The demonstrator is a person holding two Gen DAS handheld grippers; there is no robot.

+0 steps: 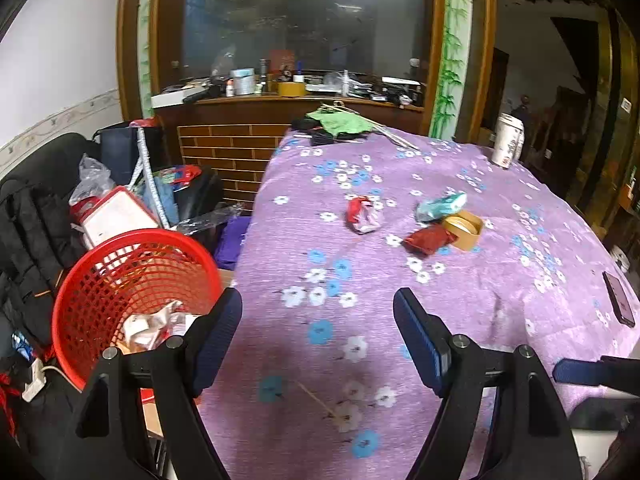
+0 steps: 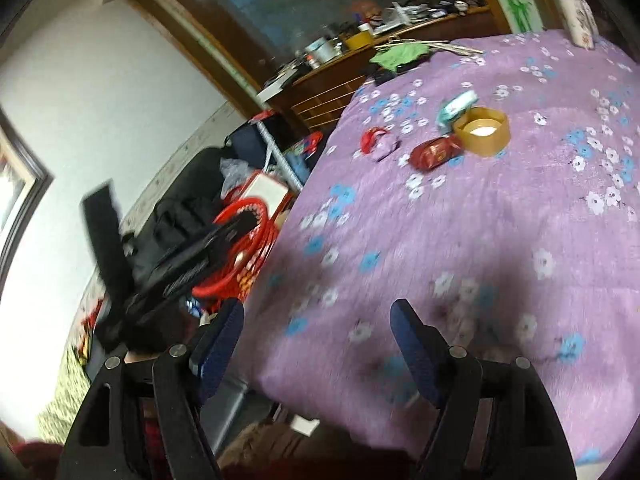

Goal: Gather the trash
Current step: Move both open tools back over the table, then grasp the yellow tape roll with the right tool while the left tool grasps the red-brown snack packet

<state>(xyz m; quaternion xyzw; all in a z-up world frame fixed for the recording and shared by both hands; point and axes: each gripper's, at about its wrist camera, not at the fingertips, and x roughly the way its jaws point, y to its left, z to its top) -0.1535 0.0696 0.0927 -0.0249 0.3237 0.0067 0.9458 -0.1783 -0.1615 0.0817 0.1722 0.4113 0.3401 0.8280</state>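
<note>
Trash on the table: 3 wrappers sit mid-table on the purple flowered cloth [image 1: 460, 292]; a red-and-white crumpled wrapper [image 1: 363, 214], a dark red packet [image 1: 428, 239] and a teal packet [image 1: 441, 205]; none of them is in a claw
Packet neighbours: dark red packet is touching a yellow tape roll [image 1: 465, 229]; teal packet lies just behind that roll; the red-and-white one sits apart, off to the left
Trash already binned: red mesh basket [image 1: 100, 280] stands off the table's left edge with crumpled paper [image 1: 154, 326] inside
Left gripper [image 1: 318, 336]: released, jaws wide apart, nothing between them but cloth; hangs over the near-left part of the table, right beside the basket
Right gripper [image 2: 316, 340]: also released, jaws spread, empty; over the table's near-left edge, view tilted and pretty blurry; 1 of its blue pads pokes into the left camera's lower right
Far end of table: green cloth [image 1: 340, 122] with thin sticks across it; a white cup [image 1: 507, 140] at the far right corner
Right edge: dark phone [image 1: 619, 298] lying flat
Background: wooden counter [image 1: 288, 104] packed with clutter; bags and a black backpack [image 1: 36, 216] piled left of the table behind the basket
</note>
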